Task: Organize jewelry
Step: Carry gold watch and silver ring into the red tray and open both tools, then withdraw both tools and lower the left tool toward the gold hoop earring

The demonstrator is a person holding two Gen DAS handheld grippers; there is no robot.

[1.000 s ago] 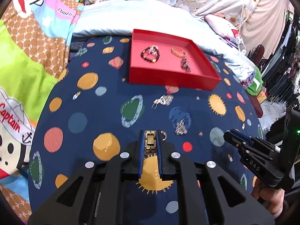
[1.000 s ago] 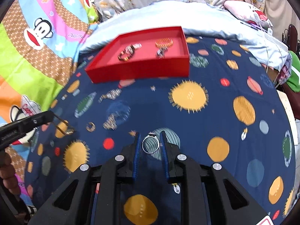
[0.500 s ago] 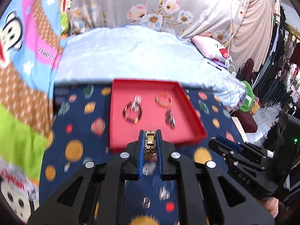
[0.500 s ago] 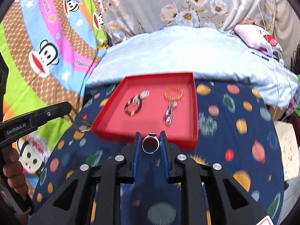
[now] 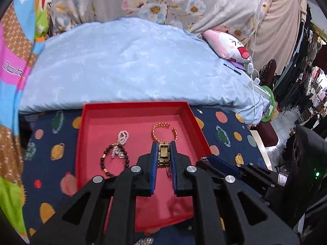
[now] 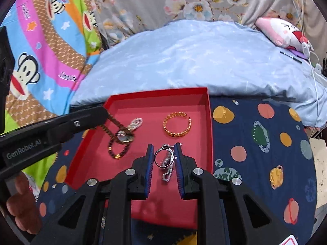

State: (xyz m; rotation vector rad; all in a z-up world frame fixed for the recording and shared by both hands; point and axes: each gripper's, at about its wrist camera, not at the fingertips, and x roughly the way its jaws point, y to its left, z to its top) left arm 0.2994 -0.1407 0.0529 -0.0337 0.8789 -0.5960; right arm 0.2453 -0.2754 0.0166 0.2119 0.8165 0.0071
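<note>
While both grippers hung over the red tray (image 6: 208,122) on the planet-print blanket (image 6: 265,153), the left gripper (image 5: 164,159) was clamped on a gold watch (image 5: 164,155), its band running lengthwise between the fingers and dangling above one beaded bracelet (image 6: 117,148). The right gripper (image 6: 164,159) pinched one silver ring (image 6: 163,157) upright, above a silver chain (image 6: 168,173). One gold bangle (image 6: 177,124) lay beyond, its opening facing away.
</note>
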